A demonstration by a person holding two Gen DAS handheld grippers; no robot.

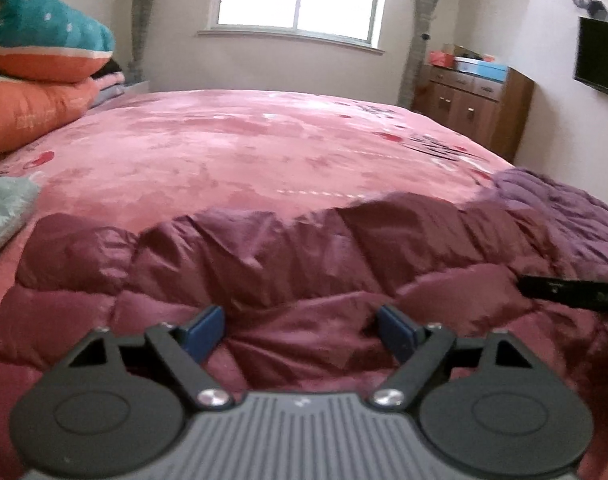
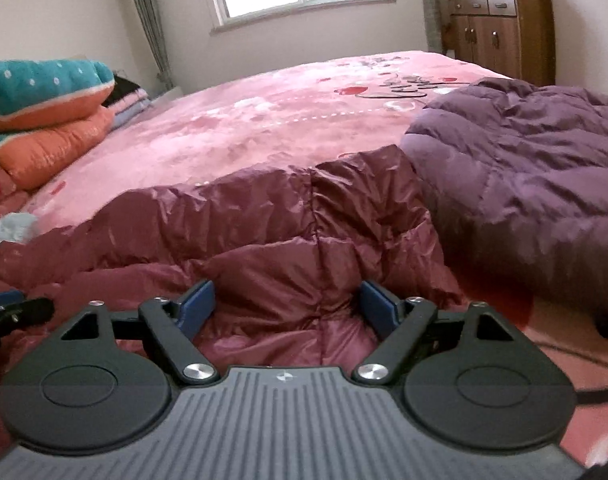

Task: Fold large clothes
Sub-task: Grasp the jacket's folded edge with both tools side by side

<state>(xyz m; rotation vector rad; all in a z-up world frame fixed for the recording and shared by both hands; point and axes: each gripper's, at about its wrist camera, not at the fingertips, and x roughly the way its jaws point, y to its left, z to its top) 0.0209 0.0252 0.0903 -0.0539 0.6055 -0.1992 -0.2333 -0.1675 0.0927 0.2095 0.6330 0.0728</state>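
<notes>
A maroon quilted down coat (image 1: 288,264) lies folded across the near side of the pink bed (image 1: 240,148). My left gripper (image 1: 302,330) hovers over its near part, jaws wide open, nothing pinched between the blue pads. In the right wrist view the same maroon coat (image 2: 304,232) fills the foreground, and my right gripper (image 2: 288,310) stands open above it with fabric below the pads, not gripped. The right gripper's finger shows as a black bar at the left view's right edge. A purple down coat (image 2: 524,160) lies crumpled to the right, touching the maroon one.
Stacked orange and teal quilts (image 1: 40,64) sit at the bed's far left. A pale grey-green garment (image 1: 4,212) lies at the left edge. A wooden cabinet (image 2: 500,28) stands by the far wall, with a dark screen (image 1: 600,60) on the right wall. A cable (image 2: 576,384) runs at the right.
</notes>
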